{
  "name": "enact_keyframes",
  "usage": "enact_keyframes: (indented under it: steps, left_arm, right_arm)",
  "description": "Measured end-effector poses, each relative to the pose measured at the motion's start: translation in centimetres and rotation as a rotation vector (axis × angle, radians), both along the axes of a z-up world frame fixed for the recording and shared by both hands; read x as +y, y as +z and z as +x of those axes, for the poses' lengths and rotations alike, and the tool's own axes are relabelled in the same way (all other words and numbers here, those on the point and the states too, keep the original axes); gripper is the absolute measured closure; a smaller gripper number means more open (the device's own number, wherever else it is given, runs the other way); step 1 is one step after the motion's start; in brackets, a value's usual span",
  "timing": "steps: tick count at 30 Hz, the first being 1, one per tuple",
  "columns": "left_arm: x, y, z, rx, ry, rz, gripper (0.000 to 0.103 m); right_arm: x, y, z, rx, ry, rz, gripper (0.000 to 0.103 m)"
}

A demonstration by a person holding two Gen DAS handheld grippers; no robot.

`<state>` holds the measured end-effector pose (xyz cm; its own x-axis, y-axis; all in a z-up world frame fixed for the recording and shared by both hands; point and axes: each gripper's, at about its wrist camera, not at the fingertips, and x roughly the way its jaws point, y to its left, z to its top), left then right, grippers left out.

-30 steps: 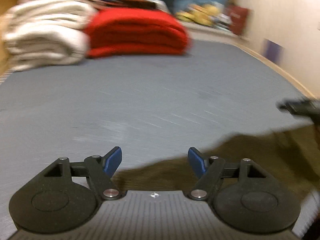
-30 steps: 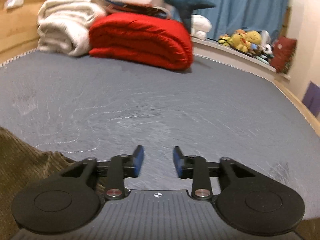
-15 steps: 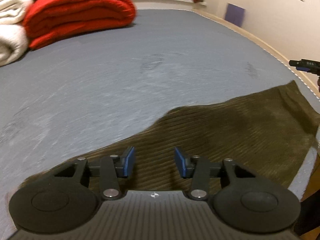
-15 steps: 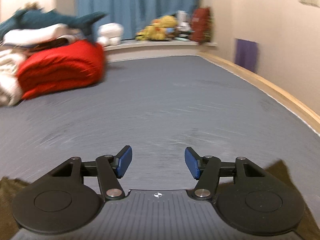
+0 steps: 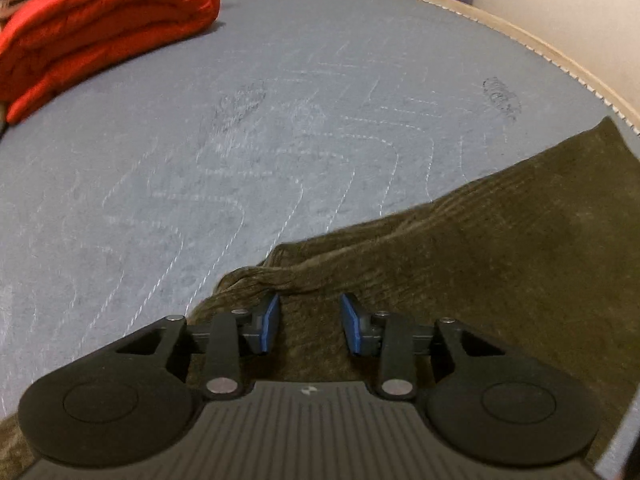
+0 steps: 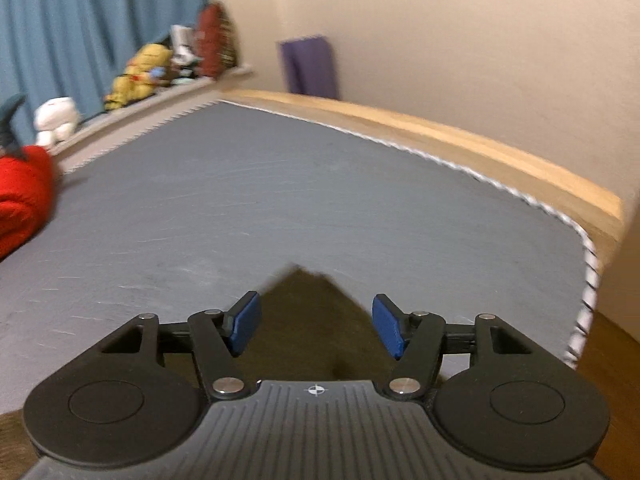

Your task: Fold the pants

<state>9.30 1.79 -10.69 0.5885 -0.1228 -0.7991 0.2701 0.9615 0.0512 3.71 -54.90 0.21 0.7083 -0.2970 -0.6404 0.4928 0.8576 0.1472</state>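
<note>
Olive-brown corduroy pants [image 5: 460, 264] lie flat on the grey mattress [image 5: 280, 140], stretching from the near left to the right edge. My left gripper [image 5: 307, 322] hovers low over a rumpled edge of the pants; its jaws are closing, cloth lies beneath and between the blue pads [image 5: 272, 322], and they do not press on it. In the right wrist view a pointed corner of the pants [image 6: 308, 308] sits just ahead. My right gripper [image 6: 316, 328] is over that corner, jaws opening, nothing pinched.
A folded red blanket [image 5: 92, 28] lies at the far left of the mattress. The wooden bed frame [image 6: 480, 140] and stitched mattress edge [image 6: 588, 288] run along the right, close to the pants corner. Plush toys [image 6: 140, 76] line a ledge below the blue curtain [image 6: 80, 20].
The left gripper dropped closer to the pants and narrowed its jaws over the rumpled edge. The right gripper swept right toward the bed's edge, widened its jaws and now sits over the pants corner.
</note>
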Motion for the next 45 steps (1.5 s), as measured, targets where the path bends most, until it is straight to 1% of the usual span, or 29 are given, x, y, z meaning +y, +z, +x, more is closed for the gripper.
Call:
enact_keyframes:
  steps: [3,4,5,8,11,14,15,17,18,19,21,22,24,26,29,31,34,36,39,42,43,44,45]
  left_arm:
    - [-0.8,0.2,0.1,-0.016,0.014,0.01,0.052]
    - [-1.0,0.2,0.1,-0.018,0.013,0.009,0.05]
    - [-1.0,0.2,0.1,-0.019,0.016,0.012,0.05]
    - [-0.9,0.4,0.0,-0.016,0.024,0.008,0.048]
    - [-0.9,0.8,-0.1,-0.015,0.03,0.0,0.047]
    - [-1.0,1.2,-0.5,-0.024,0.029,0.002,0.046]
    - [-1.1,1.3,-0.6,-0.032,0.03,0.006,0.046]
    - [-1.2,1.7,-0.8,-0.046,0.03,0.008,0.046]
    - [-1.3,1.9,-0.9,-0.052,0.029,0.008,0.046]
    - [-1.3,2.2,-0.9,-0.059,0.029,0.008,0.046]
    - [-1.3,2.9,-1.1,-0.075,0.029,-0.001,0.046]
    - [-1.3,3.3,-1.2,-0.084,0.03,-0.008,0.046]
    - [-1.3,4.1,-1.4,-0.108,0.039,-0.017,0.046]
    - [-1.3,4.9,-1.6,-0.131,0.05,-0.032,0.046]
    - [-1.0,6.2,-1.9,-0.155,0.068,-0.065,0.046]
    - [-0.8,7.0,-2.1,-0.17,0.08,-0.084,0.046]
    - [-0.2,8.2,-2.5,-0.196,0.104,-0.107,0.046]
    - [0.5,8.8,-2.8,-0.208,0.12,-0.125,0.046]
    - [2.0,10.0,-3.1,-0.23,0.15,-0.151,0.046]
    - [4.3,11.1,-3.6,-0.252,0.194,-0.179,0.046]
    - [5.1,11.4,-3.8,-0.256,0.211,-0.188,0.046]
    - [6.0,11.6,-4.0,-0.258,0.225,-0.197,0.046]
    - [7.0,11.8,-4.2,-0.256,0.241,-0.207,0.046]
  right_arm:
    - [-3.1,-1.8,-1.5,0.041,-0.069,0.037,0.038]
    - [-3.8,-2.6,-1.7,0.058,-0.081,0.052,0.037]
    - [-4.4,-3.2,-1.7,0.073,-0.086,0.073,0.037]
    - [-6.1,-5.5,-1.7,0.133,-0.065,0.192,0.033]
    - [-6.7,-7.3,-2.2,0.177,-0.053,0.258,0.03]
    - [-6.5,-7.6,-2.5,0.168,-0.032,0.261,0.027]
    - [-6.6,-7.6,-2.6,0.16,-0.043,0.289,0.027]
    - [-6.9,-7.4,-2.9,0.138,-0.063,0.349,0.04]
    - [-6.9,-7.3,-2.9,0.141,-0.072,0.352,0.052]
    - [-6.9,-7.3,-2.9,0.15,-0.077,0.343,0.058]
    - [-6.9,-7.2,-3.2,0.15,-0.081,0.339,0.074]
    - [-6.9,-7.0,-3.5,0.144,-0.083,0.348,0.079]
    - [-7.2,-6.6,-3.8,0.123,-0.11,0.373,0.083]
    - [-7.0,-5.8,-4.2,0.089,-0.141,0.389,0.084]
    - [-4.9,-3.0,-3.6,0.025,-0.111,0.344,0.085]
    - [-2.6,-0.4,-3.0,-0.043,-0.041,0.313,0.086]
    - [2.9,3.9,-2.0,-0.143,0.133,0.234,0.086]
    - [8.1,6.6,-1.4,-0.207,0.303,0.177,0.086]
    - [16.9,9.4,-1.1,-0.274,0.579,0.111,0.087]
    - [26.2,10.5,-1.5,-0.306,0.862,0.073,0.087]
    - [29.8,10.4,-1.8,-0.312,0.97,0.074,0.088]
    - [32.5,10.2,-2.1,-0.313,1.048,0.084,0.09]
    - [35.8,9.4,-2.4,-0.3,1.143,0.107,0.09]
